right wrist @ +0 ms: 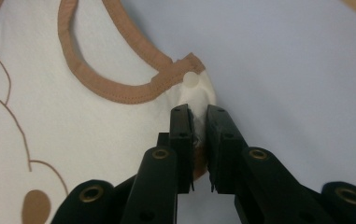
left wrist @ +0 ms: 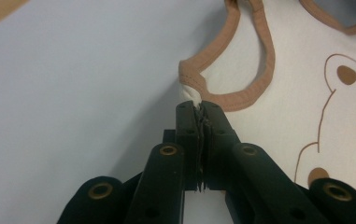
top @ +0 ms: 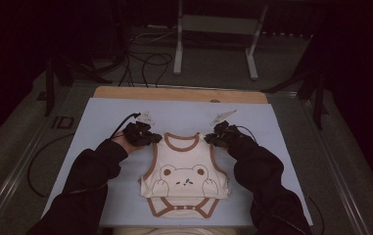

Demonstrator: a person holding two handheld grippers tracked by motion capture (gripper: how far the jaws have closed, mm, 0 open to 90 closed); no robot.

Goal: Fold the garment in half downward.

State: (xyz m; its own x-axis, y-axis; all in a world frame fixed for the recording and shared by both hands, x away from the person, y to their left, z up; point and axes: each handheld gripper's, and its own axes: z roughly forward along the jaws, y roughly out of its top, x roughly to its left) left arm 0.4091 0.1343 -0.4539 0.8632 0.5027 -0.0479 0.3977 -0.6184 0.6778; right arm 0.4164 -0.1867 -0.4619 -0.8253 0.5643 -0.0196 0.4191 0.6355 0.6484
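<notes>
The bodysuit [top: 184, 171] is soft matt cream cloth, edged in stitched brown ribbed binding [right wrist: 115, 91]. The mat [left wrist: 73, 93] under it is smooth, matt, pale blue. At twelve o'clock, bare wood [top: 179, 94] shows. Both grippers' black jaws look like semi-gloss plastic with brass-coloured rivets [left wrist: 168, 150].

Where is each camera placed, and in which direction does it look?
High view: above the person's side, looking forward and down on the mat; both sleeves, left gripper and right gripper at the bodysuit shoulders.
Left gripper view: on the left gripper, looking along its jaws, shut on one shoulder.
Right gripper view: on the right gripper, looking along its jaws, pinching the other shoulder by a snap.
Shared: all three show the bodysuit's brown trim and bear print.
</notes>
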